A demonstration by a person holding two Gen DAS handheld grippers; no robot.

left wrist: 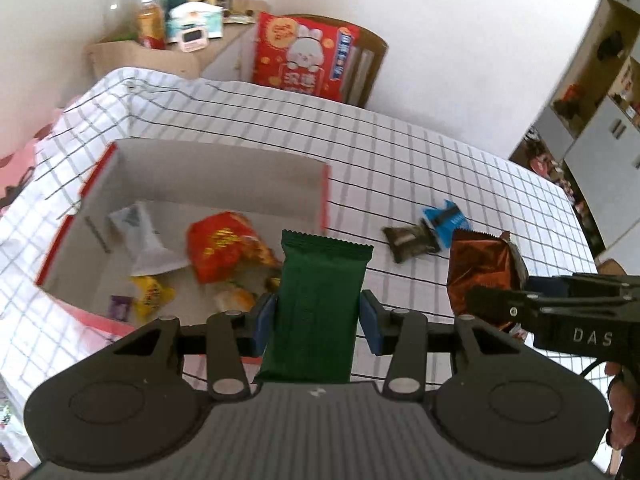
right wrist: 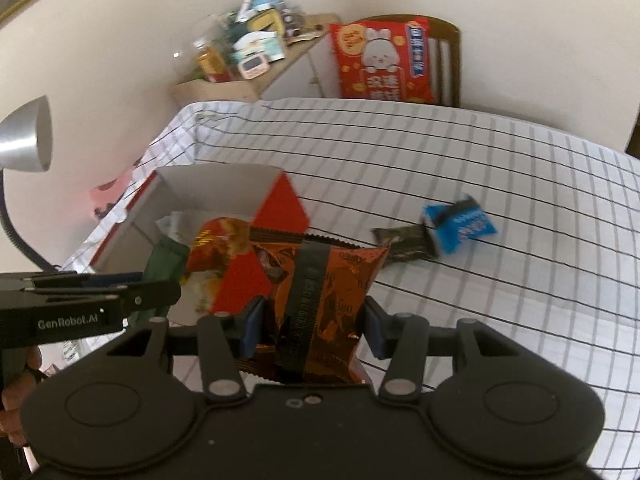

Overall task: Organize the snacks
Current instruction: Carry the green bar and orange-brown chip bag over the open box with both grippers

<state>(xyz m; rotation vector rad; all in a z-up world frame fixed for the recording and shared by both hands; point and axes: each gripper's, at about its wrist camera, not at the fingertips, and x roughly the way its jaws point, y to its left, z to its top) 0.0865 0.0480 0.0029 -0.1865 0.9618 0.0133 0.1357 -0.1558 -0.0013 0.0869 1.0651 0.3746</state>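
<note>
Now we carry both over the box (left wrist: pixel 325 184) before letting go: left hand-held gripper (left wrist: pixel 318 316) clamps the green wrapper (left wrist: pixel 320 300), right hand-held gripper (right wrist: pixel 310 324) clamps the orange packet (right wrist: pixel 332 280), both above the table (right wrist: pixel 500 300) beside it.

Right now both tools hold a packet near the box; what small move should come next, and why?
Probably carry the left tool forward and leftward over the box, then release. Its green packet is clamped and overlaps the box's near right corner, where other snacks already lie. The right tool with the orange packet could follow.
</note>
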